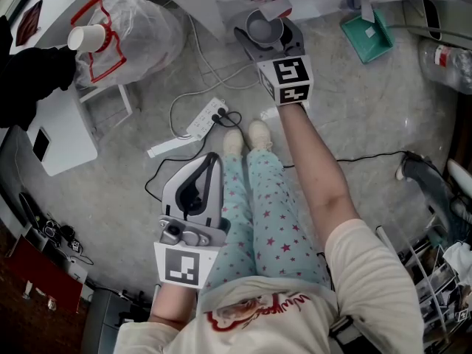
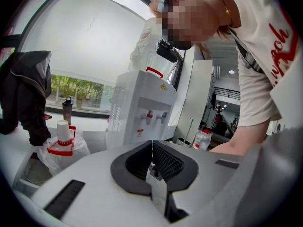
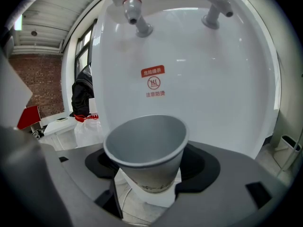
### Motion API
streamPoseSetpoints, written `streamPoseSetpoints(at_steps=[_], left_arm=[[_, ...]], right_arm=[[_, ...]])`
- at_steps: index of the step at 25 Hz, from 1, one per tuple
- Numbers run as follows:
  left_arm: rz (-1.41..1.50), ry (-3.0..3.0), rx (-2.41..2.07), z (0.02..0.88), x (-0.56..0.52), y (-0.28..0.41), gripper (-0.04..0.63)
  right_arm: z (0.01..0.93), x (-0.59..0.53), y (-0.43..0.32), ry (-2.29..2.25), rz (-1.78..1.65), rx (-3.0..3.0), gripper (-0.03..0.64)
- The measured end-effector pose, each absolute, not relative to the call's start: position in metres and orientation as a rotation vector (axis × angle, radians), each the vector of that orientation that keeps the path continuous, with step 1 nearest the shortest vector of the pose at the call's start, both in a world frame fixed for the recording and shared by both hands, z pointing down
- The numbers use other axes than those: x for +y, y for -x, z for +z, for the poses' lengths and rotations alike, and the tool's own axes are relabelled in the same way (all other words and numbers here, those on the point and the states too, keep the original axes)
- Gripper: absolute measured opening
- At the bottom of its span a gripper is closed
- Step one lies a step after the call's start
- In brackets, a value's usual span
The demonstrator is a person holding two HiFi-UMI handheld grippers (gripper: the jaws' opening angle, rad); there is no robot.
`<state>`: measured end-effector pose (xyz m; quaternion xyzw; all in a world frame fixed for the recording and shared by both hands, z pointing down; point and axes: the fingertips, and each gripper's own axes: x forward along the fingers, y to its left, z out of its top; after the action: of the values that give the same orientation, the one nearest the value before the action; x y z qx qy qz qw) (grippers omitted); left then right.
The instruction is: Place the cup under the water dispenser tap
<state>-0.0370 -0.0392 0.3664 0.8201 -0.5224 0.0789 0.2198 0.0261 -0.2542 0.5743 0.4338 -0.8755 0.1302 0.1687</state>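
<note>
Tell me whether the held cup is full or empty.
Empty: the cup, clamped in the right gripper, shows a bare inside, no water.

Bright window daylight, fisheye-warped edges, sharp focus

1. Head view: steeply down onto the floor (image 1: pixel 354 109), the left gripper (image 1: pixel 212 161) near, the right gripper (image 1: pixel 265 29) farther ahead.
2. Left gripper view: along its closed jaws toward the water dispenser (image 2: pixel 137 103), well off.
3. Right gripper view: over the cup (image 3: pixel 144 150) in its jaws, close to the same dispenser's front, taps (image 3: pixel 134 13) overhead.
</note>
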Motion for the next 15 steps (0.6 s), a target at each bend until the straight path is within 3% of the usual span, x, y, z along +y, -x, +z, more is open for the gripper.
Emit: streamPoseSetpoints(at_steps=[15], left_arm=[[0.214, -2.282, -1.447, 0.3603, -0.0364, 0.0368, 0.021]], right_arm=[[0.5659, -0.2548, -0.0255, -1.232, 0.339, -2.483, 0.348]])
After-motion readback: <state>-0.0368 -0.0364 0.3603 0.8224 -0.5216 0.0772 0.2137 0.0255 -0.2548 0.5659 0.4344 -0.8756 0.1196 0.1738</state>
